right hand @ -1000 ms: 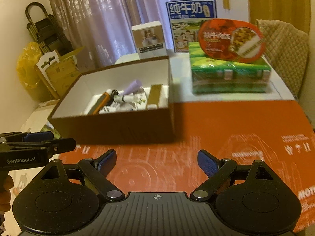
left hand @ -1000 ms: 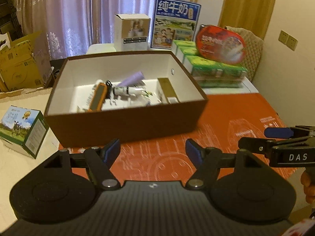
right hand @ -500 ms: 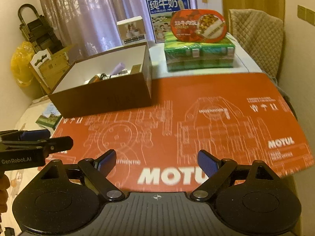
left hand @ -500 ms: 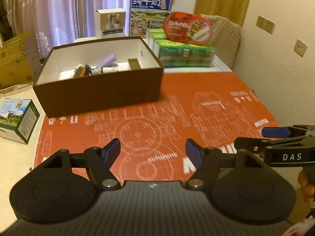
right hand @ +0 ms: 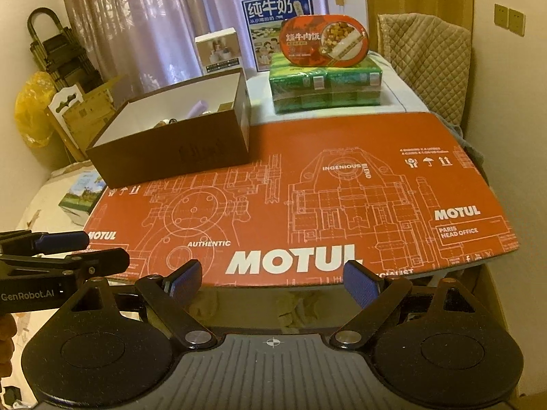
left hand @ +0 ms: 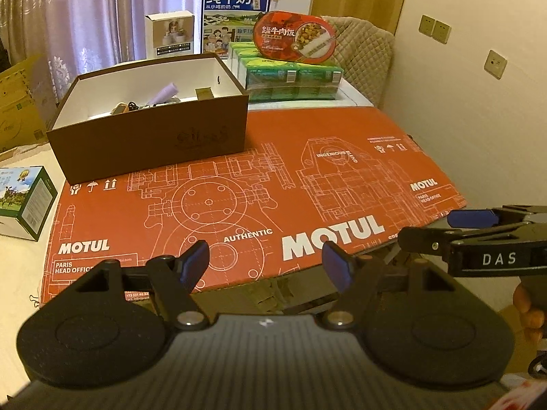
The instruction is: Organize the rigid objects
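Note:
A brown open box point(left hand: 150, 143) stands at the far left of the red MOTUL mat point(left hand: 259, 184); it also shows in the right wrist view point(right hand: 177, 150). Inside lie a purple tube point(left hand: 165, 92), a tan block point(left hand: 204, 94) and other small items, partly hidden by the box wall. My left gripper point(left hand: 265, 263) is open and empty at the mat's near edge. My right gripper point(right hand: 273, 280) is open and empty beside it, also at the near edge. Each gripper shows side-on in the other's view.
Green packs point(left hand: 290, 78) with a red oval meal tub point(left hand: 294, 39) on top stand behind the mat. A blue milk carton point(left hand: 236, 17) and a white box point(left hand: 170, 36) stand at the back. A small green-white box point(left hand: 24, 201) lies left of the mat.
Both grippers have pulled back from the brown box to the mat's near edge. Both stay open and empty.

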